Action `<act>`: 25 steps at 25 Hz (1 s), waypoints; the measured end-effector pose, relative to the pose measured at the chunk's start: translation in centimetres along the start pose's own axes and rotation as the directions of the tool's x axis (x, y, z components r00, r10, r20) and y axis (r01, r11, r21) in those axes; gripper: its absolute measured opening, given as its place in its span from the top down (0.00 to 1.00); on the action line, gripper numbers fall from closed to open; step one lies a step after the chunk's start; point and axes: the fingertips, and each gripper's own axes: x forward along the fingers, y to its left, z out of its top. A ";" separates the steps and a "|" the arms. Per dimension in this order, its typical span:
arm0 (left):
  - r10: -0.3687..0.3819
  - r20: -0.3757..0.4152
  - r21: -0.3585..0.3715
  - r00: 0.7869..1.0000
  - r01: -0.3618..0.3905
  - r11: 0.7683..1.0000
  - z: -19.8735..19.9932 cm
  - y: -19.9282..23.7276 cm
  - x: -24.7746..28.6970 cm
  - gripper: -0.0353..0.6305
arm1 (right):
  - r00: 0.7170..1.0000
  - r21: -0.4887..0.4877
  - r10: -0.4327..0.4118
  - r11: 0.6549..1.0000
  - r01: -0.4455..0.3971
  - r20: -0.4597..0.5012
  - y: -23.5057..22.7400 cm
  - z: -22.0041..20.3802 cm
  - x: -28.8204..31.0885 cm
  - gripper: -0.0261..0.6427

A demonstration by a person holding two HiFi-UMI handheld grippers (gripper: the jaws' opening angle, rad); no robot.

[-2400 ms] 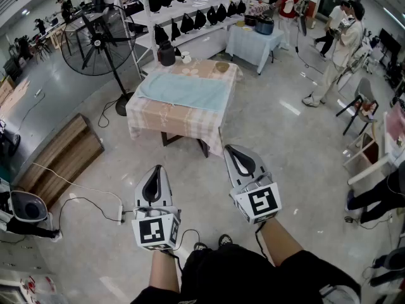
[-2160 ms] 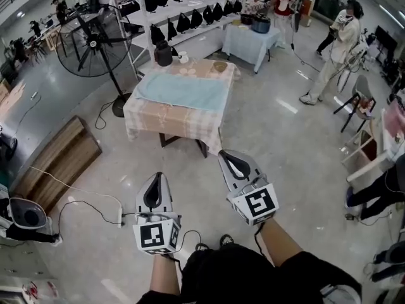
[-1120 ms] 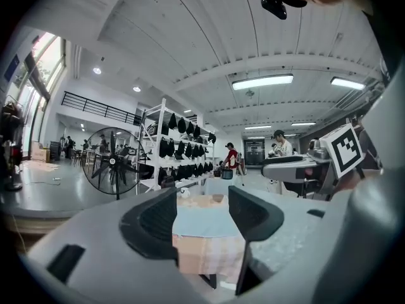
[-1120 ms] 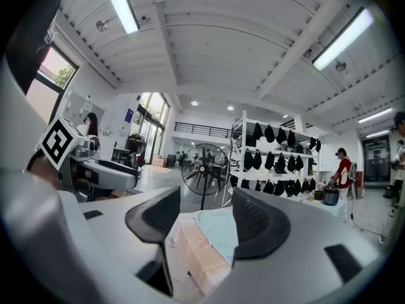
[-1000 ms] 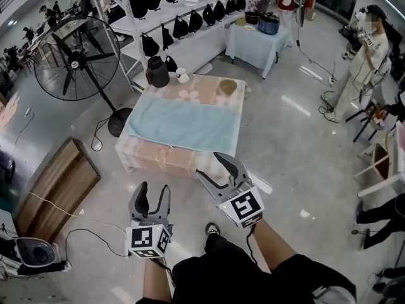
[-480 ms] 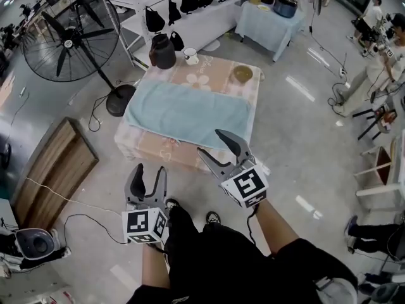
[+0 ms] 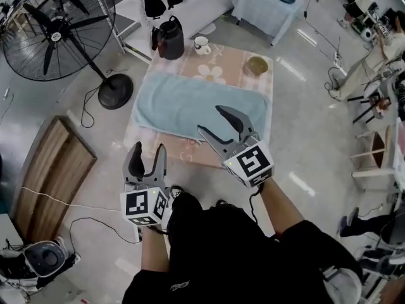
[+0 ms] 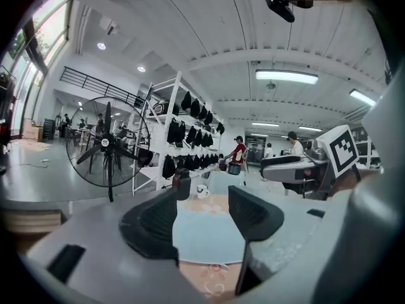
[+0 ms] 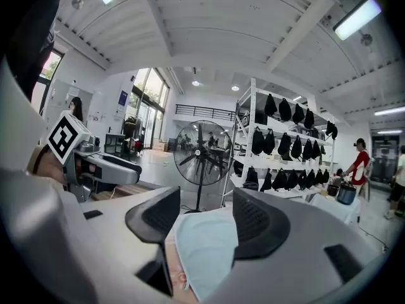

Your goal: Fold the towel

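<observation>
A light blue towel lies spread flat on a small table covered by a flowered cloth. My right gripper is open and hangs above the towel's near right part, with nothing between its fingers. My left gripper is open too, lower left, off the table's near edge over the floor. In the left gripper view the towel shows between the open jaws of the left gripper. In the right gripper view the towel lies under the open right gripper.
A black jug, a white cup and a bowl stand along the table's far edge. A big floor fan stands at the left, a wooden board lies on the floor. People and chairs are at the right.
The person has walked up to the table, which now lies close below. Both grippers went from shut to open, and the right one now reaches over the towel.
</observation>
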 end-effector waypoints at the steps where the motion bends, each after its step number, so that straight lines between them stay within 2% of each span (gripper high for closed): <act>1: -0.020 -0.005 0.003 1.000 0.020 1.000 0.2 1.1 0.9 0.59 | 1.000 -0.001 -0.013 1.000 0.013 -0.009 -0.1 0.1 1.2 0.61; 6: -0.102 -0.060 -0.010 0.993 0.102 0.995 -0.7 6.1 3.9 0.59 | 0.996 0.004 -0.069 0.998 0.069 -0.063 0.4 0.0 6.2 0.61; 11: -0.132 -0.105 -0.050 0.986 0.128 0.991 -1.3 9.6 7.0 0.59 | 0.991 0.015 -0.085 0.996 0.087 -0.103 -1.1 0.1 10.8 0.61; 17: -0.096 -0.144 -0.070 0.985 0.087 0.994 -2.0 13.3 12.3 0.59 | 0.992 0.046 -0.042 0.998 0.048 -0.119 -4.4 -0.9 17.5 0.61; 25: -0.009 -0.279 -0.133 0.960 -0.030 0.991 -6.1 17.3 19.0 0.59 | 0.979 0.078 0.124 0.991 -0.113 -0.162 -8.5 -4.7 27.6 0.61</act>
